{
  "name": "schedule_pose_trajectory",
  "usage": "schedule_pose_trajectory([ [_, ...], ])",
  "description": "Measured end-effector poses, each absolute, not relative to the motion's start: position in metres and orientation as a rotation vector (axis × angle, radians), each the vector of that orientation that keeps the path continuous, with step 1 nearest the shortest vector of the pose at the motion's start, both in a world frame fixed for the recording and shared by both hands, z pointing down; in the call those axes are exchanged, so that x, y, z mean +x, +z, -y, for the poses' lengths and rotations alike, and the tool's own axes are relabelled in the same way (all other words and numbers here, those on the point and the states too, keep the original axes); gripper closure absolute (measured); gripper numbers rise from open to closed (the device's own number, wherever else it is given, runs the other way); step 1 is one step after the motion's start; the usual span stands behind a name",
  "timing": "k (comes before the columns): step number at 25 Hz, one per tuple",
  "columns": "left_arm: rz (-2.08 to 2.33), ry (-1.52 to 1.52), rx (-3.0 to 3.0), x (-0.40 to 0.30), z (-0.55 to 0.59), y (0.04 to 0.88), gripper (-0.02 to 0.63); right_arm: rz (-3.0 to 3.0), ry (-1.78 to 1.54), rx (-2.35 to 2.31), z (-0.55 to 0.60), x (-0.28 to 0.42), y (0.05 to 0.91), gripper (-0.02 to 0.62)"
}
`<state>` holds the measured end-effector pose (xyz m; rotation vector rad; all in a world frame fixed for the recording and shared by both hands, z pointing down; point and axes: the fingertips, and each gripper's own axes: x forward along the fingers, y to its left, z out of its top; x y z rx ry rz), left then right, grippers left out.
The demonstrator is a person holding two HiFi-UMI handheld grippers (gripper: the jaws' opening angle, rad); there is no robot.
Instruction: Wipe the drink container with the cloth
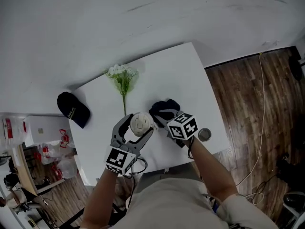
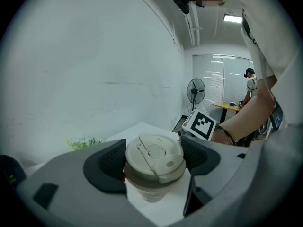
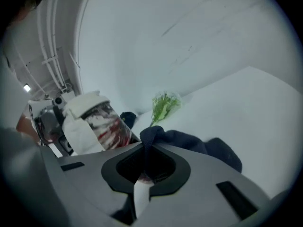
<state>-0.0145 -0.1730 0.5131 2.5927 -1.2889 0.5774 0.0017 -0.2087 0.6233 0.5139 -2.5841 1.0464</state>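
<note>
**Item 1:** drink container [image 1: 141, 123], a lidded cup. It is clamped just under the lid between my left fingers [image 2: 106, 164] and held over the white surface [image 1: 181, 66].
- Handling: I judge it light, thin-walled, easily crushed and probably slick. The best hold is the stiff band below the lid, where I have it.
- Contents: lid shut, contents not visible.

**Item 2:** cloth [image 3: 189, 143], dark, soft and limp. A fold is pinched in my closed right fingers [image 3: 177, 171], just beside the cup; I cannot tell whether they touch.
</note>
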Motion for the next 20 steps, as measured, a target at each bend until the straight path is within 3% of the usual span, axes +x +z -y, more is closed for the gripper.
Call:
schedule_pose_trajectory([
  [6, 1.283, 0.566, 2.615, -0.014, 0.174, 0.511, 0.236, 2.530, 0.849, 0.343, 0.168, 0.009, 0.634, 0.558],
  [12, 1.275, 0.558, 2.627, -0.013, 0.175, 0.510, 0.236, 2.670, 0.547, 0.098, 0.139, 0.006, 0.578, 0.557],
  [20, 1.273, 0.543, 2.648, -0.011, 0.174, 0.508, 0.236, 2.668, 0.106, 0.181, 0.168, 0.014, 0.536, 0.557],
])
